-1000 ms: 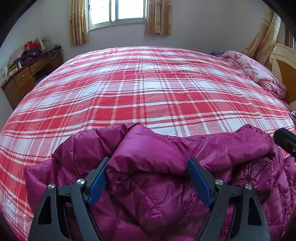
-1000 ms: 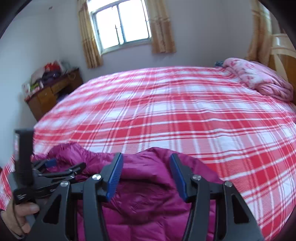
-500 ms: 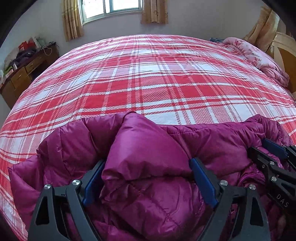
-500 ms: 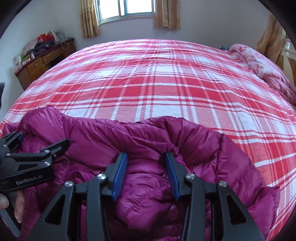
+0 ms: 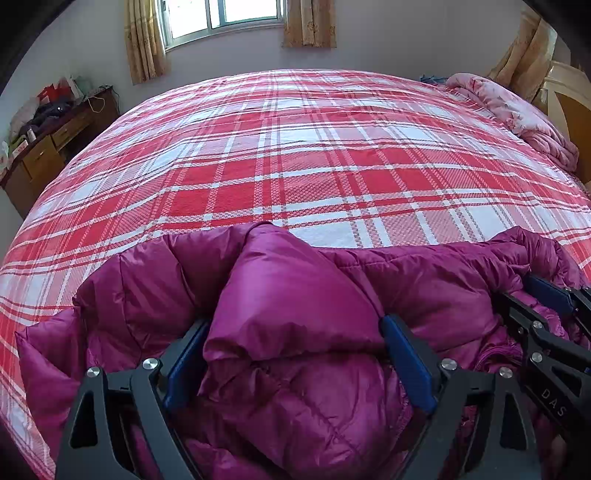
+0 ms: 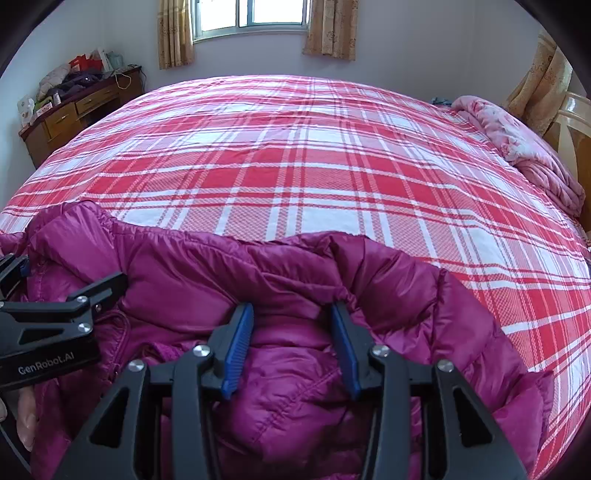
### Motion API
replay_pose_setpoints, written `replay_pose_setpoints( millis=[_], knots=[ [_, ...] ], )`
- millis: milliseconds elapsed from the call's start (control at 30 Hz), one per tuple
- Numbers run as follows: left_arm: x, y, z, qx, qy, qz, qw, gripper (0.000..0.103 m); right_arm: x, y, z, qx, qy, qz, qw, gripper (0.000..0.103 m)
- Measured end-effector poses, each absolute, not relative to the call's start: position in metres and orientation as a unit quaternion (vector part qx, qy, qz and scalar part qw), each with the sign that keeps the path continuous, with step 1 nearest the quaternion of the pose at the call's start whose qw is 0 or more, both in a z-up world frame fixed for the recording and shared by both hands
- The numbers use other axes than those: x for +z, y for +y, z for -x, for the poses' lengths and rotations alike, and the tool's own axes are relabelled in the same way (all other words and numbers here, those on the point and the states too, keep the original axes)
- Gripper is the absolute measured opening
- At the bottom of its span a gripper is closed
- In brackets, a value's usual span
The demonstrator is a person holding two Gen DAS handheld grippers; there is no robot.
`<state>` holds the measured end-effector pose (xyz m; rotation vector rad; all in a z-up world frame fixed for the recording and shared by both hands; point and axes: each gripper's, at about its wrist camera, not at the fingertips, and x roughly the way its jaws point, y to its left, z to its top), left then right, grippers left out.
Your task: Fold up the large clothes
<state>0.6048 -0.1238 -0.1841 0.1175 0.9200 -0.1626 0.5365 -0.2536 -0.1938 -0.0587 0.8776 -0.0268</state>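
A magenta puffer jacket lies bunched at the near edge of the bed; it also shows in the right wrist view. My left gripper has its blue-padded jaws wide apart around a thick fold of the jacket. My right gripper is closed partway on a bunched fold of the jacket. The right gripper shows at the right edge of the left wrist view. The left gripper shows at the left edge of the right wrist view.
A red and white plaid bedspread covers the large bed. A pink quilt is bundled at the far right by a wooden headboard. A cluttered wooden desk stands far left, under a curtained window.
Both grippers have come down lower and closer onto the jacket. The right gripper's jaws have narrowed onto its fold. The two grippers now sit nearer each other.
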Motion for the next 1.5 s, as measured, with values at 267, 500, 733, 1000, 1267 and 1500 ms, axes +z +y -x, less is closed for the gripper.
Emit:
replay_pose_setpoints(
  millis=[267,500,733,1000,1267,1500],
  knots=[
    [-0.184,-0.125,-0.605,-0.075,0.444,-0.060,0.891,0.092,-0.194,-0.250,-0.537,-0.023,0.427,0.045,0.903,0.046],
    [-0.185,-0.126,-0.606,-0.074,0.444,-0.063,0.891,0.093,-0.195,-0.246,-0.536,-0.025,0.428,0.050,0.902,0.046],
    [-0.186,-0.128,-0.607,-0.068,0.444,-0.070,0.891,0.095,-0.194,-0.245,-0.536,-0.028,0.428,0.054,0.902,0.046],
    [-0.186,-0.129,-0.608,-0.063,0.445,-0.074,0.890,0.097,-0.195,-0.245,-0.536,-0.028,0.429,0.055,0.901,0.046],
    [-0.181,-0.128,-0.612,-0.048,0.454,-0.081,0.886,0.101,-0.188,-0.251,-0.537,-0.016,0.431,0.048,0.901,0.048],
    [-0.139,-0.126,-0.570,-0.072,0.401,-0.095,0.908,0.101,-0.164,-0.256,-0.513,0.007,0.403,0.034,0.914,0.074]
  ],
)
